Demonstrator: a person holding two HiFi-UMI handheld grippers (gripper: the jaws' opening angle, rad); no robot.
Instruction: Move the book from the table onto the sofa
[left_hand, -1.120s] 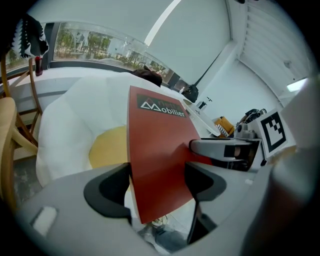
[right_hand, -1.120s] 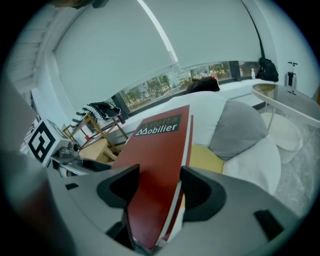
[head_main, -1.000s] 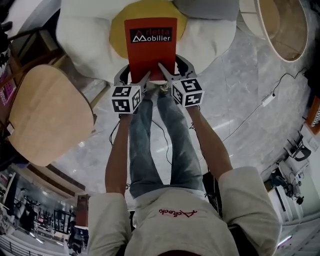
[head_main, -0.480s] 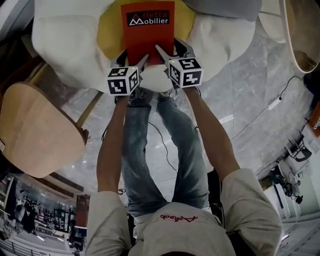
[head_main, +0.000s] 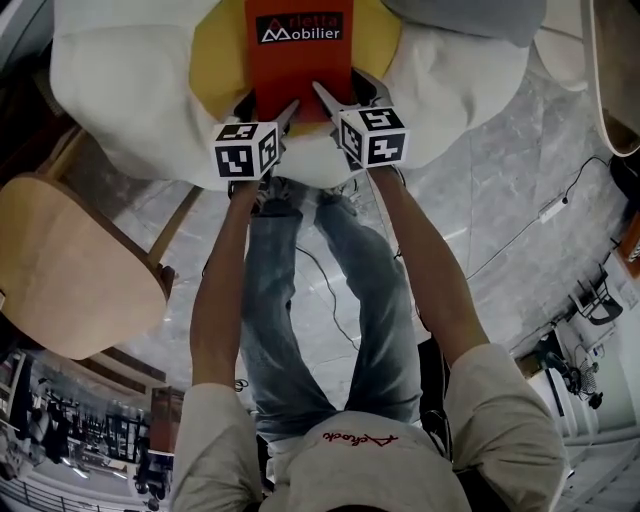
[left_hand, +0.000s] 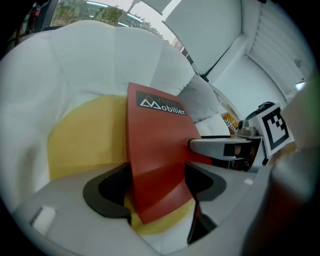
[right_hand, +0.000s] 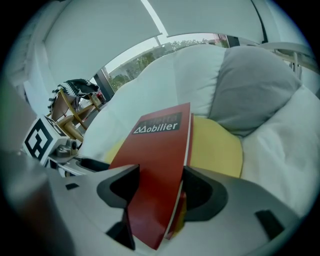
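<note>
An orange-red book (head_main: 297, 55) with a "Mobilier" label hangs over the yellow seat cushion (head_main: 220, 55) of a white sofa (head_main: 120, 90). Both grippers hold its near edge. My left gripper (head_main: 283, 112) is shut on the book's near left corner (left_hand: 155, 170). My right gripper (head_main: 325, 98) is shut on the near right corner (right_hand: 157, 180). In the left gripper view the right gripper's finger (left_hand: 220, 146) lies across the cover. The book (right_hand: 160, 150) tilts up toward the sofa back, its far end above the yellow cushion (right_hand: 215, 145).
A grey pillow (head_main: 470, 15) leans at the sofa's right (right_hand: 250, 90). A round wooden table (head_main: 70, 270) stands at the left, another wooden piece (head_main: 620, 70) at the upper right. A cable (head_main: 520, 230) runs over the marble floor. The person's legs (head_main: 320, 300) stand before the sofa.
Both grippers have carried the book farther forward over the sofa's yellow cushion. The wooden table has slid back and to the left in the head view.
</note>
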